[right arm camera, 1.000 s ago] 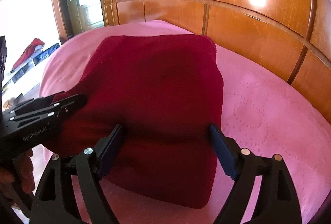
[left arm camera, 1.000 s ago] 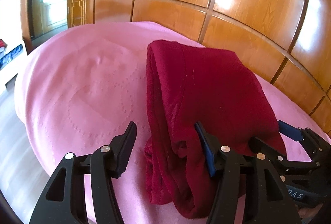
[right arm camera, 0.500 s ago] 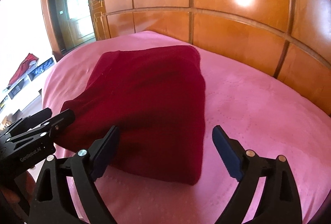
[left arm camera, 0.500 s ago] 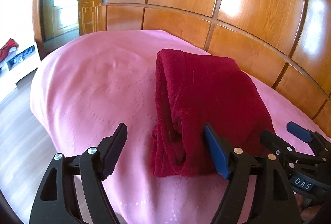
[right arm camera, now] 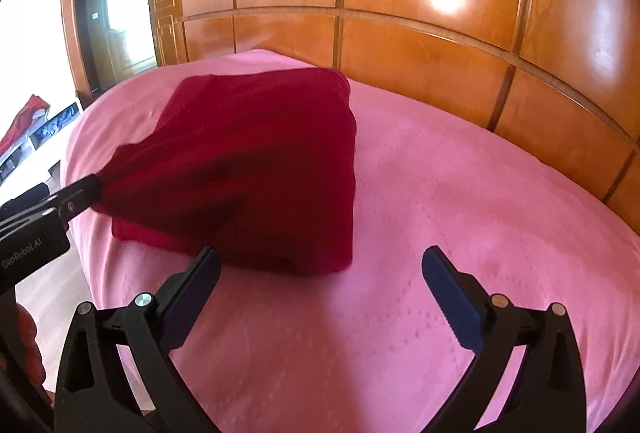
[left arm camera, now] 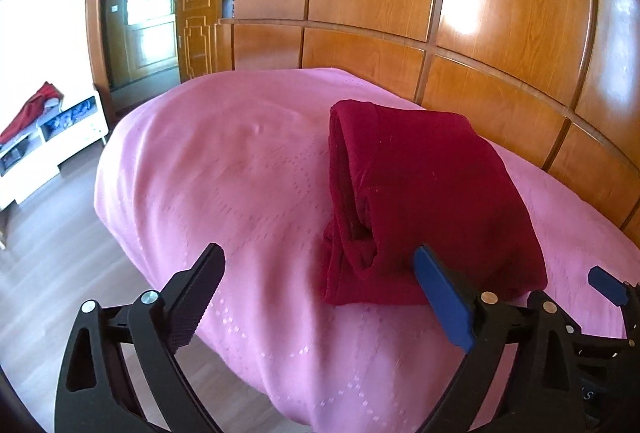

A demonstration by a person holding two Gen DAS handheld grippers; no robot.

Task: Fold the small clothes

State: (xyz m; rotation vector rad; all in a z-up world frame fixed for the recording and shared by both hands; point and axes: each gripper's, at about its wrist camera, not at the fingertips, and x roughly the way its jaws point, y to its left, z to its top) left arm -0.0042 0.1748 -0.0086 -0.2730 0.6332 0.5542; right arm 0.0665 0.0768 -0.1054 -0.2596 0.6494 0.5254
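Note:
A folded dark red garment (left arm camera: pixel 432 201) lies on the pink bed cover (left arm camera: pixel 224 185); its layered open edge faces left in the left wrist view. My left gripper (left arm camera: pixel 320 269) hangs at its near left corner with jaws opening. The blue right finger (left arm camera: pixel 440 293) overlaps the garment's near edge, and no pad presses on it. In the right wrist view the garment (right arm camera: pixel 256 161) lies ahead and to the left. My right gripper (right arm camera: pixel 320 265) has jaws opening around its near right corner, with neither pad on the cloth. The left gripper's finger (right arm camera: pixel 76 197) shows beside the garment's left corner.
A wooden panelled wall (left arm camera: pixel 480 45) rises right behind the bed. A wooden door (left arm camera: pixel 152 25) stands at the back left. On the wood floor (left arm camera: pixel 52 257) to the left is a low white shelf (left arm camera: pixel 44 153) with red cloth on it. A person's hand (right arm camera: pixel 24 353) shows at the lower left.
Both grippers have drawn back toward the near edge of the bed and their jaws have widened. The garment has come free of the left jaws and lies farther ahead.

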